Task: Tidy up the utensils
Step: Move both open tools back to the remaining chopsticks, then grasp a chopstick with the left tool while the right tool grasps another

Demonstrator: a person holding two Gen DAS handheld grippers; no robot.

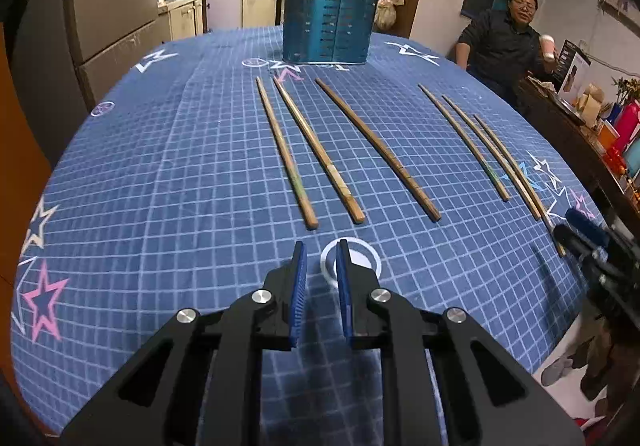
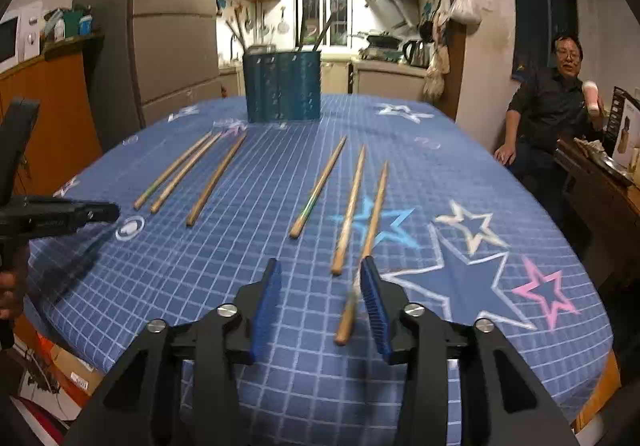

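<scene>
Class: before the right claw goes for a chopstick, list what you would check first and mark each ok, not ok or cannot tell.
1. Right claw empty, jaws apart: ok.
2. Nearest chopstick between its jaws: ok, lying close to the right pad, not gripped.
3. Left claw empty: ok, jaws nearly closed on nothing.
4. Left claw clear of the right claw's path: ok, off to one side.
5. Holder upright at the far end of the table: ok.
6. Free room in the holder: cannot tell.
7. All six chopsticks flat on the cloth: ok.

Two groups of chopsticks (image 1: 308, 144) (image 1: 480, 150) leave a bare cloth lane; holder (image 1: 330, 22) blocks the far end.
</scene>
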